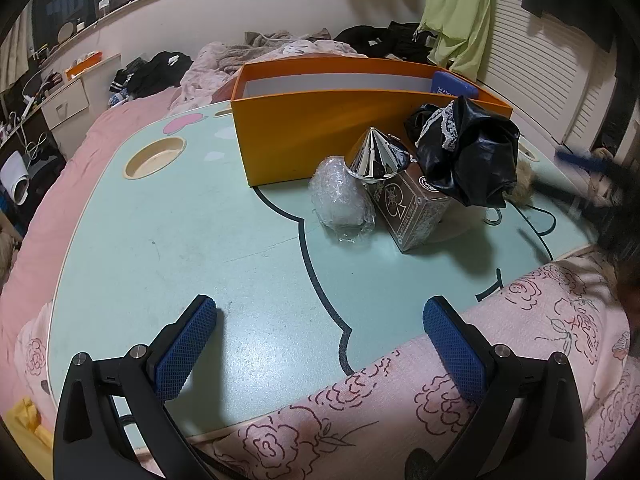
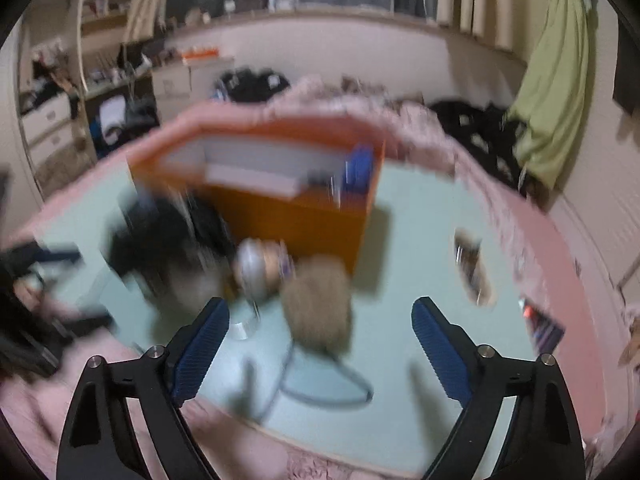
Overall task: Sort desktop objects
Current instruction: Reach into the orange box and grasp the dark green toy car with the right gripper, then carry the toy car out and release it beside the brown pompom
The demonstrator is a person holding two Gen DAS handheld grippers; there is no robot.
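An orange box stands on the mint-green lap table, with a blue item inside at its right end. In front of it lie a bubble-wrapped bundle, a silver cone on a brown card box, and a crumpled black bag. My left gripper is open and empty near the table's front edge. My right gripper is open and empty, just short of a tan furry thing; this view is blurred. The orange box shows behind.
The table sits on a bed with pink floral bedding. It has a round cup recess at the far left. A thin cable loop lies on the table near my right gripper. Clothes are piled on the bed behind.
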